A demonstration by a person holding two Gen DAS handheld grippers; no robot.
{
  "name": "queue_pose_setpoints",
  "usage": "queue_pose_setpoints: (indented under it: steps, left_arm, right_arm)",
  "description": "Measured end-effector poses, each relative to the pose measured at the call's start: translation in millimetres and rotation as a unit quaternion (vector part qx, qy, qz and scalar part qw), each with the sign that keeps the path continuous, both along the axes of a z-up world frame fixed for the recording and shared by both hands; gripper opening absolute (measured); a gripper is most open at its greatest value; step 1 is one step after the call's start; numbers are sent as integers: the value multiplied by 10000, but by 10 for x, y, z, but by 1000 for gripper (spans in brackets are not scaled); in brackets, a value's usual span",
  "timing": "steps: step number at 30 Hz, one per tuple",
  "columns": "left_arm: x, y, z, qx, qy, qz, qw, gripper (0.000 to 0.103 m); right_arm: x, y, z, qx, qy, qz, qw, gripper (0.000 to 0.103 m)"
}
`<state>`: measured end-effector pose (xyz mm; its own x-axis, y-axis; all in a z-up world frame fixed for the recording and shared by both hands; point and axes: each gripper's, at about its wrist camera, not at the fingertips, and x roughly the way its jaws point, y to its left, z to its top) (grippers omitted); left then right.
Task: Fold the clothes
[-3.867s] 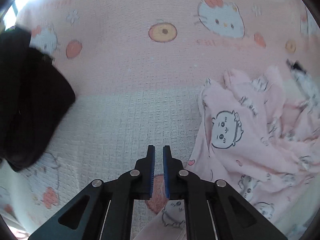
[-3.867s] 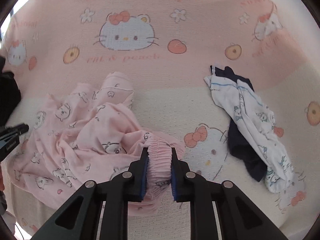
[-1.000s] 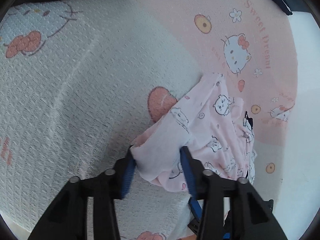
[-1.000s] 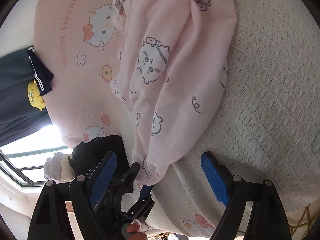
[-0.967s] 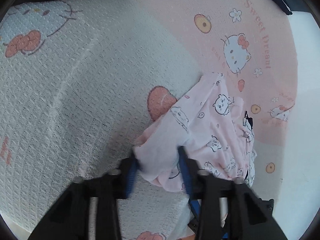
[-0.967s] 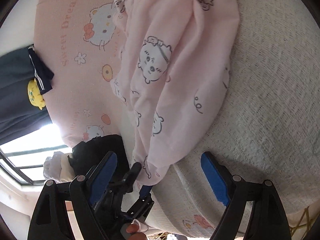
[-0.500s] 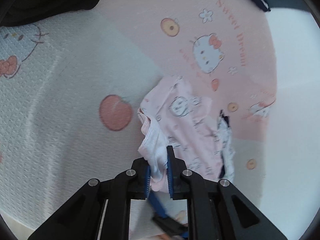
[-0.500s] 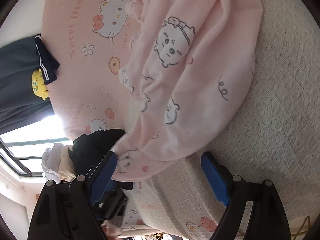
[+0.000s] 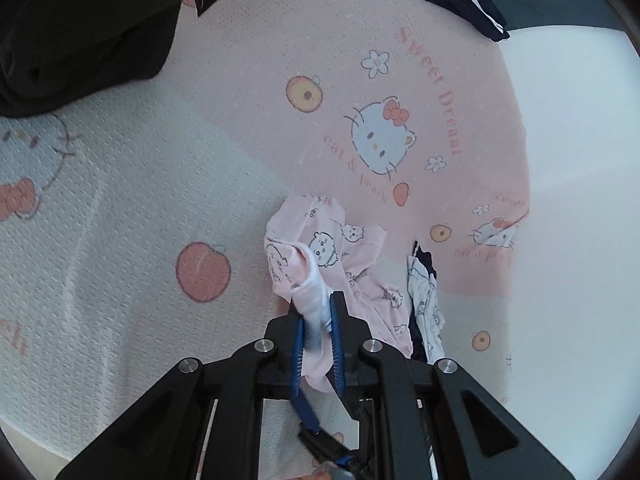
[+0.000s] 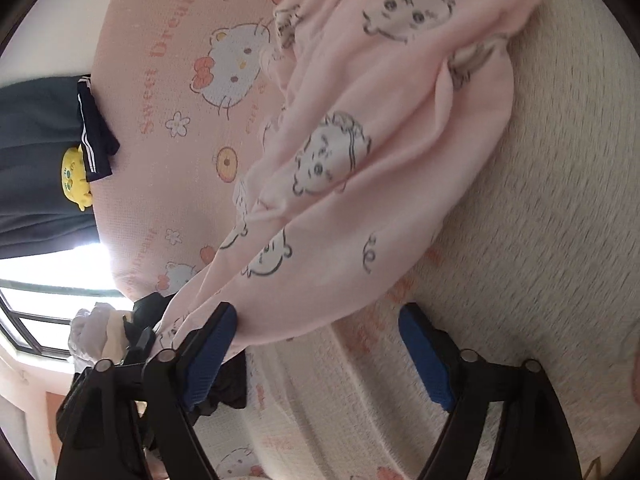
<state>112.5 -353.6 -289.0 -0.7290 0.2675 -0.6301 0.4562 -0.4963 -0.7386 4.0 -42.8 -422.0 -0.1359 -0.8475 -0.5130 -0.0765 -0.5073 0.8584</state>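
Now left gripper (image 9: 318, 320) pinches only a bunched edge of the pink garment (image 9: 352, 268); right gripper (image 10: 316, 344) gapes wide, empty. Cloth could slip out, drop onto bed (image 9: 120, 208).

Left gripper (image 9: 317, 312): matte black plastic frame, two angular arms with triangular cut-outs, four round silver screw heads across the linkage, narrow fingers (image 9: 337, 344) faced with ribbed blue pads. Right gripper (image 10: 320, 332): same black build, silver screws at the finger bases, broad blue pads (image 10: 424, 356) on each finger. No cables, sleeves or skin clearly discernible.
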Motion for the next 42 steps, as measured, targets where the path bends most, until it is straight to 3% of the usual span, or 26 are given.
queue_pose_setpoints:
  steps: [2, 4, 6, 8, 12, 15, 18, 19, 20, 23, 28, 32, 36, 38, 42]
  left_arm:
    - [3, -21, 0, 21, 19, -38, 10000, 10]
    - [-5, -23, -15, -13, -44, -38, 10000, 10]
    - [-9, -12, -31, -74, -85, -94, 9999, 10]
    - [-10, 7, -41, -242, -158, -136, 9995, 10]
    - [-2, 44, -65, -1040, -588, -22, 9928, 10]
    - [-26, 25, -197, -1173, -996, -166, 9879, 11]
    - [-42, 42, -301, -1386, -1348, -423, 9802, 23]
    - [-45, 64, -316, -1553, -1435, -506, 9761, 34]
    - [-45, 106, -308, -1850, -1480, -578, 9698, 40]
    - [-56, 280, -267, -2736, -1534, -970, 9446, 40]
    - [-45, 459, -269, -3081, -1395, -1558, 9281, 40]
    - [-14, 659, -262, -3768, -1358, -1914, 8961, 40]
    - [68, 771, -310, -4077, -1252, -2232, 8765, 40]
    - [87, 810, -345, -4082, -1224, -2312, 8746, 40]
    - [66, 885, -480, -4024, -1359, -2487, 8705, 40]
  right_arm:
    - [-32, 3, 2, 51, 39, -31, 10000, 64]
    - [-57, 2, 1, 85, 88, -54, 9999, 52]
    - [-69, -4, 33, 94, 261, -43, 9996, 26]
    - [-65, -4, 108, 89, 524, -49, 9986, 7]
    - [-76, -30, 400, 29, 1206, 86, 9927, 6]
    - [-100, -21, 554, 237, 1553, 249, 9873, 6]
    - [-162, -73, 613, 445, 1573, 379, 9858, 6]
    - [-194, -81, 620, 435, 1546, 381, 9863, 6]
    - [-227, -84, 626, 420, 1520, 376, 9868, 6]
    - [-313, -103, 665, 605, 1438, 528, 9864, 6]
    - [-434, -315, 758, 1353, 1257, 1061, 9771, 6]
    - [-496, -400, 841, 1486, 1203, 1532, 9695, 6]
    - [-505, -585, 939, 1993, 1553, 2192, 9424, 6]
    - [-485, -664, 948, 2157, 1718, 2603, 9253, 6]
    - [-451, -675, 913, 2013, 2047, 3044, 9082, 6]
